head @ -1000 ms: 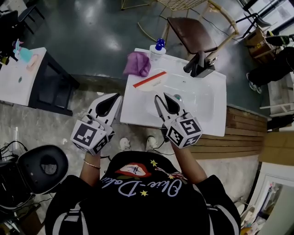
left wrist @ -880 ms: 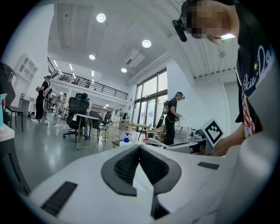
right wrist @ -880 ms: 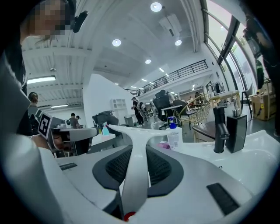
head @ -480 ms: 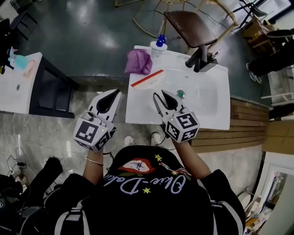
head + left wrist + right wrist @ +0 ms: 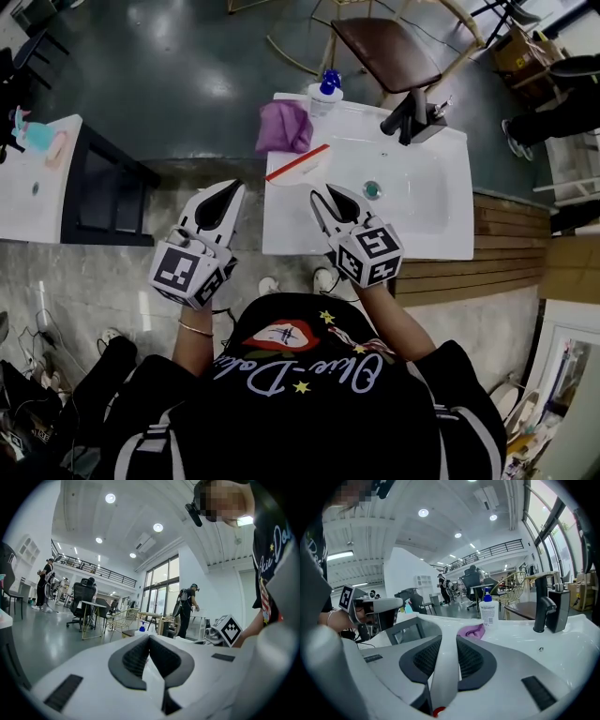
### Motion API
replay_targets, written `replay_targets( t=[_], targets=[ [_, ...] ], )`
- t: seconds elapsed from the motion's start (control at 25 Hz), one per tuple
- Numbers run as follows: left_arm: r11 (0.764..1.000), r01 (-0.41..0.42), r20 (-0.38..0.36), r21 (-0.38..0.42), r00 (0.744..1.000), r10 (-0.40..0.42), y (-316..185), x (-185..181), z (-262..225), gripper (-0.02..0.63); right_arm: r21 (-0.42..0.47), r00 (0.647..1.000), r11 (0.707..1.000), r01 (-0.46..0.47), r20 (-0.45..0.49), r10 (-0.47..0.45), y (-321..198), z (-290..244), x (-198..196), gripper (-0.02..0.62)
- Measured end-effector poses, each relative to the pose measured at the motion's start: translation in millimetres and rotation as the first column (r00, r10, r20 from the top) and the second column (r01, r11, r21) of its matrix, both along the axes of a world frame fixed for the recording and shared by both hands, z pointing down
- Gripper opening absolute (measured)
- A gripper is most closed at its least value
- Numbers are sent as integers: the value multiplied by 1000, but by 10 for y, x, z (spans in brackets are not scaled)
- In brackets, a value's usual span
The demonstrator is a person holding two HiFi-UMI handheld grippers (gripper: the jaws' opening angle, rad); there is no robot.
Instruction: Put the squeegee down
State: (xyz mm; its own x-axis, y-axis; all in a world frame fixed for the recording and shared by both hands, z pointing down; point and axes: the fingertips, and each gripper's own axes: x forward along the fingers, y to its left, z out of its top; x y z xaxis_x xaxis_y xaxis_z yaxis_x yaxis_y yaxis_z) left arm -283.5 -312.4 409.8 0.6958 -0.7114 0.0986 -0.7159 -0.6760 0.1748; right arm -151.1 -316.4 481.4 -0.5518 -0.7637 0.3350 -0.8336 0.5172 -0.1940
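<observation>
**Change from the earlier frame:** The right gripper (image 5: 322, 194), carrying the squeegee (image 5: 298, 162), now sits lower over the white sink (image 5: 441, 234). The red-edged blade has shifted slightly toward the sink's left rim. The grip itself is unchanged. The left gripper (image 5: 236, 187) has moved only a little and remains left of the sink, over the floor.

**Squeegee, location:** It is held in the right gripper over the front-left part of the sink. The blade lies just on the near side of the purple cloth (image 5: 284, 127). Whether the blade touches the sink surface cannot be determined.

**Squeegee, orientation:** The white handle runs in line with the right gripper, leading away from the person. The blade sits crosswise at the far end. In the head view its red strip lies on a diagonal from lower left to upper right, and the upper end is toward the blue-capped bottle (image 5: 325, 94). The blade end points toward the cloth and the bottle, and the handle end points back at the person.

**Fingers:** The right fingers (image 5: 424, 660) are clamped on the white handle, one pad on each side. A red piece shows at the handle's near end. The left fingers (image 5: 136, 656) meet at the tips with nothing between them.
</observation>
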Motion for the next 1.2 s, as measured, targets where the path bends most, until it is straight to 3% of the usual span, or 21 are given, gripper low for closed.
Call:
replay_targets(
  t=[1.2],
  targets=[
    [1000,18,-4,-17,1000,-19,-37,-272,92,-5,-97,998,995,-11,-67,4,-9,498,-140,109]
  ],
)
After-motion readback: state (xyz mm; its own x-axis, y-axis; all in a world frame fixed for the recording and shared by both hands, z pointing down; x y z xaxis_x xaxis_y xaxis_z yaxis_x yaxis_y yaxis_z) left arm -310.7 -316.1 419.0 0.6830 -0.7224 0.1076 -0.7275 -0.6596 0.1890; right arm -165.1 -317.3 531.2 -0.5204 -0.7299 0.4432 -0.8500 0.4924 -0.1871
